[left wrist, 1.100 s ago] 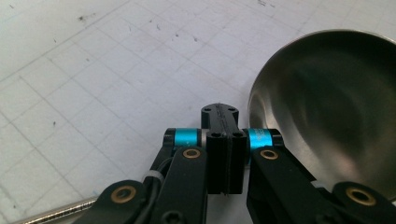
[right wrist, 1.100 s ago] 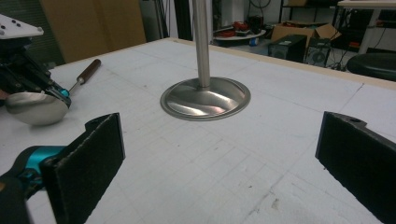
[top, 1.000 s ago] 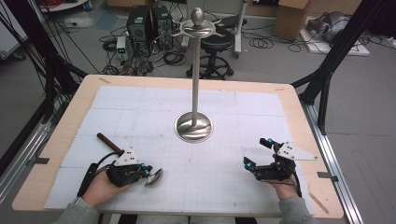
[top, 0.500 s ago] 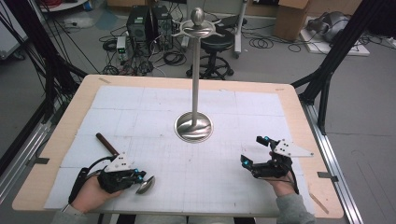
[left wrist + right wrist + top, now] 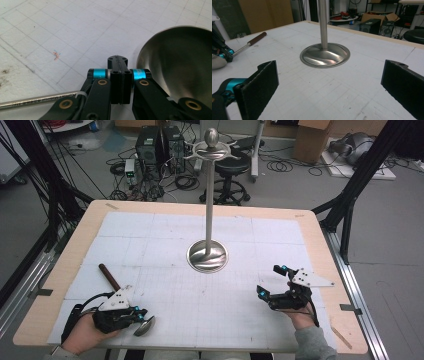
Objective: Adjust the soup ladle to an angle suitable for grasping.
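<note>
From above, the left gripper [image 5: 131, 316] lies low at the table's [image 5: 90, 227] near-left corner beside a ladle [image 5: 144, 325], the right gripper [image 5: 272, 282] near-right; the left gripper view shows its jaws pressed together above the ladle's handle; the right gripper view shows jaws spread, facing the stand [image 5: 325, 56].

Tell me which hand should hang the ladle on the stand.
Left. The left gripper is shut on the ladle, gripping its shaft close to the bowl. The right gripper is open and empty, facing the stand.
</note>
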`<action>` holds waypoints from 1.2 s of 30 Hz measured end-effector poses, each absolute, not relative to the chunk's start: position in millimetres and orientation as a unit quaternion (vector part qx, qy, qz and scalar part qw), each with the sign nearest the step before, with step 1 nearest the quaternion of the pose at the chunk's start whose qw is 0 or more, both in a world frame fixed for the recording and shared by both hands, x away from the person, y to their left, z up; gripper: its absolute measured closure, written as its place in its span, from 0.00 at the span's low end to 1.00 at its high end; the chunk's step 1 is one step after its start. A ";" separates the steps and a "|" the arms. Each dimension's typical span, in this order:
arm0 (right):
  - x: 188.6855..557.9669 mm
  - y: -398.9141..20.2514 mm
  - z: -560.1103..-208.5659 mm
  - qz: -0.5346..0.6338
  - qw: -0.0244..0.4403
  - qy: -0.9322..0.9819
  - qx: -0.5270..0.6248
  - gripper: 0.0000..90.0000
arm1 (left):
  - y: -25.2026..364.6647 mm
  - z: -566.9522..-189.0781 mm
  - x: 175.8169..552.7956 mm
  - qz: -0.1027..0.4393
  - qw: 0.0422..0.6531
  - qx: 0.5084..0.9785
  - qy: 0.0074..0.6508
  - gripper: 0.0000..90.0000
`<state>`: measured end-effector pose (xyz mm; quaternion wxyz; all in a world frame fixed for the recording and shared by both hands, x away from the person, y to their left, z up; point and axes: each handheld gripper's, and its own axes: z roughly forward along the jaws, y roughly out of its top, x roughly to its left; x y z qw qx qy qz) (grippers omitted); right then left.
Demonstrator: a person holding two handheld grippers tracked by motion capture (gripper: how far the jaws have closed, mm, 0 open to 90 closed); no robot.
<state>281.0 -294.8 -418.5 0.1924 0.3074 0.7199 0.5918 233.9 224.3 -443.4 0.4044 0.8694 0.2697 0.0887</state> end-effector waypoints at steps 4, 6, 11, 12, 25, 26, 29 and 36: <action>281.5 -294.4 -418.7 0.592 0.192 0.720 0.306 0.00 | 226.8 -438.5 234.5 0.103 0.422 0.860 0.269 0.99; 281.4 -294.4 -418.6 0.591 0.193 0.721 0.306 0.00 | 231.3 -433.9 235.1 0.119 0.431 0.851 0.274 0.99; 281.8 -294.5 -418.9 0.589 0.192 0.723 0.305 0.00 | 256.5 -430.1 240.7 0.157 0.425 0.835 0.311 0.99; 281.6 -294.2 -418.9 0.589 0.192 0.722 0.307 0.00 | 261.0 -430.3 241.6 0.161 0.423 0.834 0.317 0.99; 281.7 -293.3 -419.3 0.587 0.190 0.725 0.306 0.00 | 298.3 -442.5 251.0 0.176 0.405 0.817 0.371 0.99; 281.8 -293.3 -419.4 0.587 0.190 0.725 0.306 0.00 | 296.7 -443.2 251.8 0.177 0.403 0.818 0.370 0.99; 281.8 -293.3 -419.5 0.587 0.190 0.725 0.306 0.00 | 294.4 -444.9 253.8 0.181 0.395 0.819 0.374 0.99; 282.4 -292.1 -420.4 0.583 0.189 0.729 0.304 0.00 | 293.0 -447.2 258.0 0.191 0.390 0.817 0.380 0.99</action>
